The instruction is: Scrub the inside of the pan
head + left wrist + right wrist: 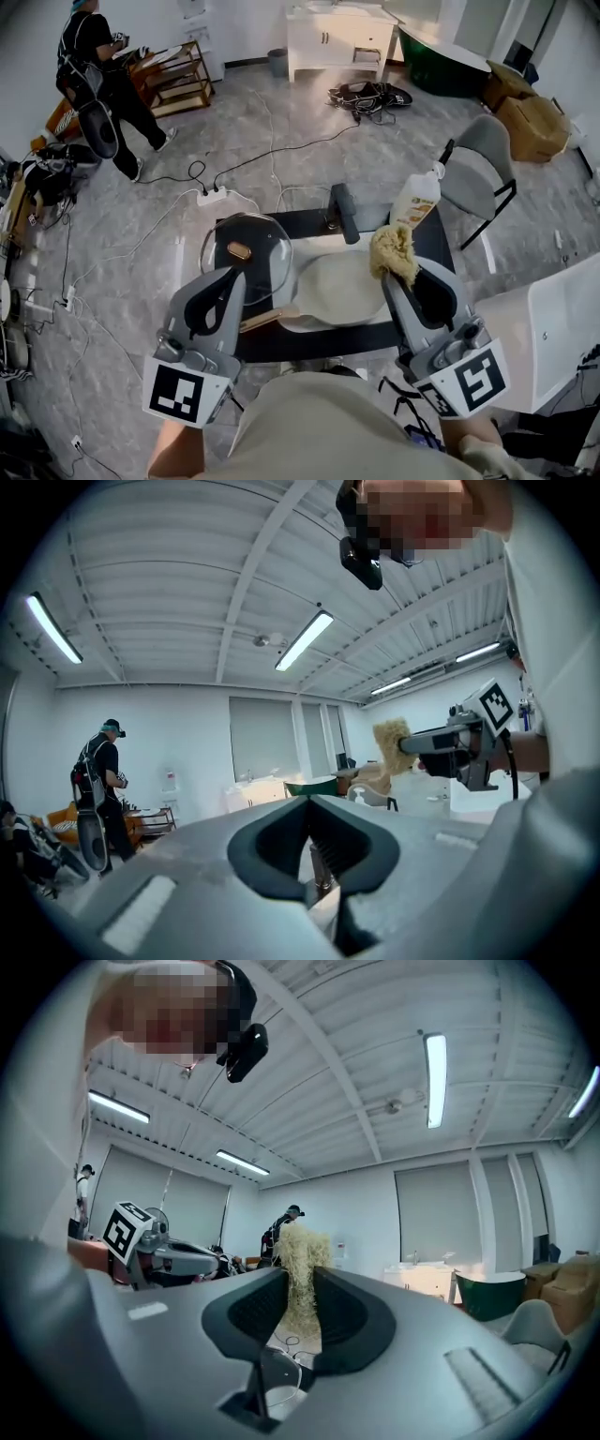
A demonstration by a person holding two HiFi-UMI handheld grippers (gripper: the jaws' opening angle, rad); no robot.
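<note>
A pan (342,291) with a pale inside sits on the small black table (309,342), its wooden handle (267,320) pointing to the near left. My right gripper (398,274) is raised over the pan's right rim and is shut on a yellowish fibrous scrubber (394,251). In the right gripper view the scrubber (300,1260) stands up between the jaws of that gripper (300,1279). My left gripper (232,274) is held up beside the pan handle, in front of a glass lid (258,234). In its own view, tilted up at the ceiling, the left gripper (307,801) is shut with nothing visible between its jaws.
A soap bottle (415,200) stands at the table's right back, a black object (345,213) at its back middle. A grey chair (483,164) is to the right, a white box (548,337) at near right. Cables and a power strip (211,195) lie on the floor. A person (98,80) stands far left.
</note>
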